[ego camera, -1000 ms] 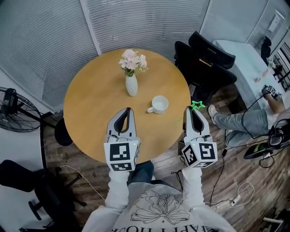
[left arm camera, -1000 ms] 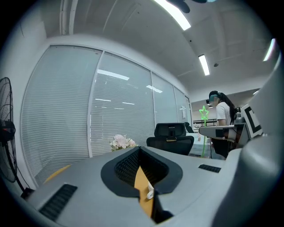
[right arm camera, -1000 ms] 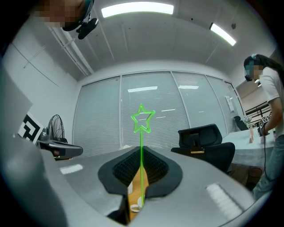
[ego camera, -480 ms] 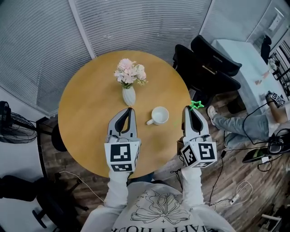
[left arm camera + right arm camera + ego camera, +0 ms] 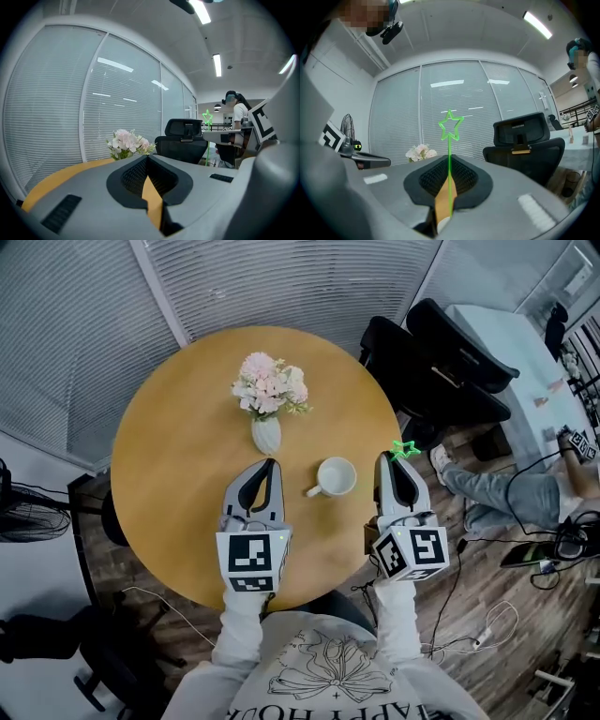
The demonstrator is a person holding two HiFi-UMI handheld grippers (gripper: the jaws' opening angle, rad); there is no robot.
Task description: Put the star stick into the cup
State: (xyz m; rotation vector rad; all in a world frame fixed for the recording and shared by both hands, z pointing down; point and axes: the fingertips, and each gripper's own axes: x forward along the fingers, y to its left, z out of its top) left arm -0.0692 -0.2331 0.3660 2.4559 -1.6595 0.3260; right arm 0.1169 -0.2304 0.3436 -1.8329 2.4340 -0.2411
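The cup is left uncovered from above, its mouth open. Just beyond it to the left, the vase with flowers is stood as the tallest obstacle. The left gripper is held near the cup's handle side; a bare strip of counter is seen between cup and right gripper. Chairs are crowded beyond the right rim.

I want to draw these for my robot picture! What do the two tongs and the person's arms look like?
The left tongs and right tongs are light grey, long and pointed, with black ribbed padding inside. Each carries a white cube with black square markers at its back. No cables show. The person wears long white sleeves.
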